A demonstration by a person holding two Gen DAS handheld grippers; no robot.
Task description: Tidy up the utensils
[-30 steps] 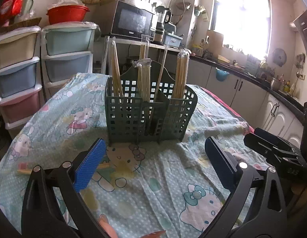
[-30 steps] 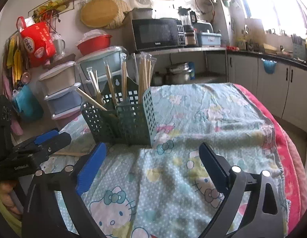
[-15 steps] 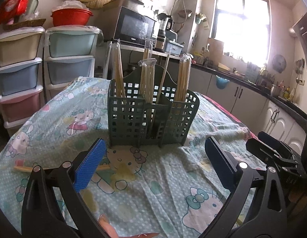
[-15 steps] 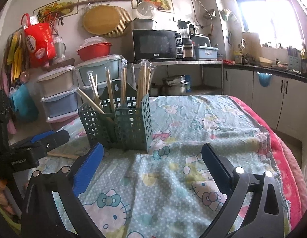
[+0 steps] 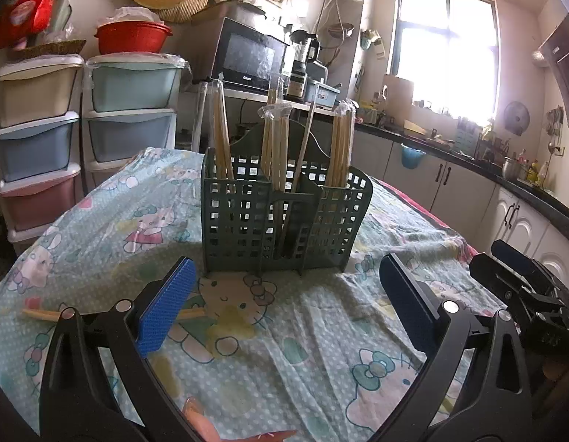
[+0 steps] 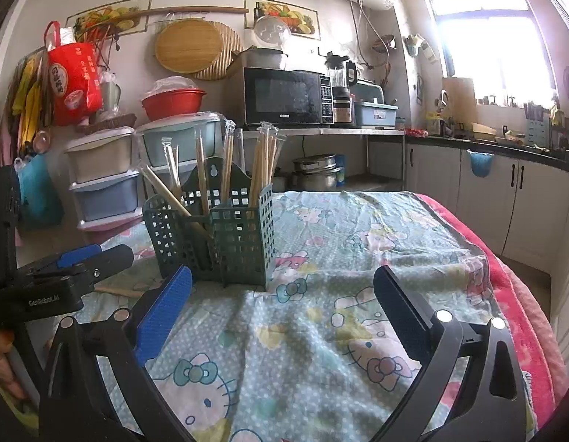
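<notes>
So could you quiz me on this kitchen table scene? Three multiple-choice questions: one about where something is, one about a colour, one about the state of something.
1. Where does the loose pair of chopsticks lie?
A. on the tablecloth, left of the caddy
B. inside the microwave
C. between the right gripper's fingers

2. What colour is the utensil caddy?
A. red
B. dark green
C. white

3. How does the left gripper stand?
A. shut on a chopstick
B. shut on nothing
C. open, holding nothing

Answers: 1 A, they rest flat on the tablecloth apart from the caddy; 2 B, its grid walls are dark green; 3 C, its blue pads stand wide apart.
</notes>
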